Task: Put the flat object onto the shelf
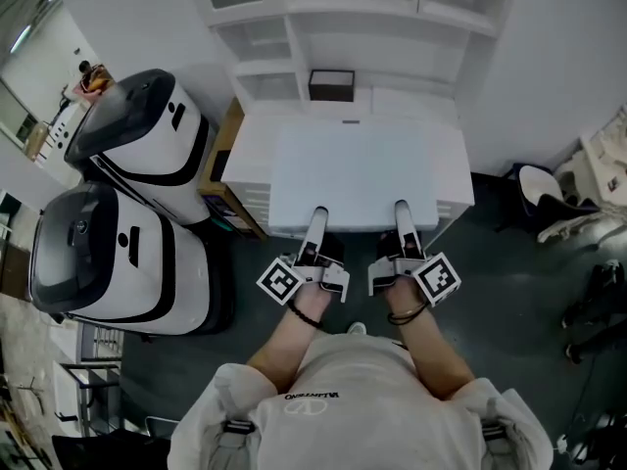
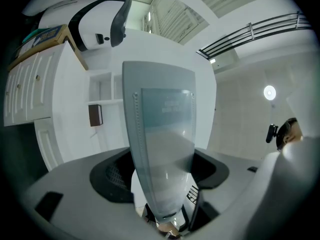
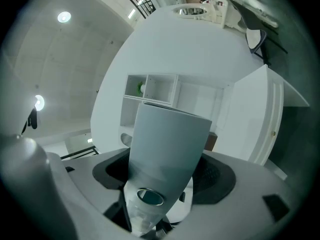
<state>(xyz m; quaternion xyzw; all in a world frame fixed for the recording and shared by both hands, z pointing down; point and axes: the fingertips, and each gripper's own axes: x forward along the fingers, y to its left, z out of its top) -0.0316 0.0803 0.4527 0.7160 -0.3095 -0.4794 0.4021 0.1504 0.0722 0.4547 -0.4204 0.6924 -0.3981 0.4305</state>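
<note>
Left hand-held gripper [image 1: 317, 219] and right hand-held gripper [image 1: 401, 211] are both clamped on the near edge of the white flat object [image 1: 367, 169]. It's held level between them, just short of the white shelf [image 1: 294, 42] at the far side.

Showing dark grey floor [image 1: 519, 262] near and right, white walls [image 1: 558, 67] far, two bulky white-and-black machines [image 1: 118, 262] left, white drawer cabinet [image 2: 30, 91] alongside, round lamp [image 3: 63, 17] glowing above.

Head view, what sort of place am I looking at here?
Probably a robotics lab or workshop: two bulky white-and-black machines stand on a dark floor beside white shelving, and a person holds a flat white panel with the left hand-held gripper and the right hand-held gripper.
</note>
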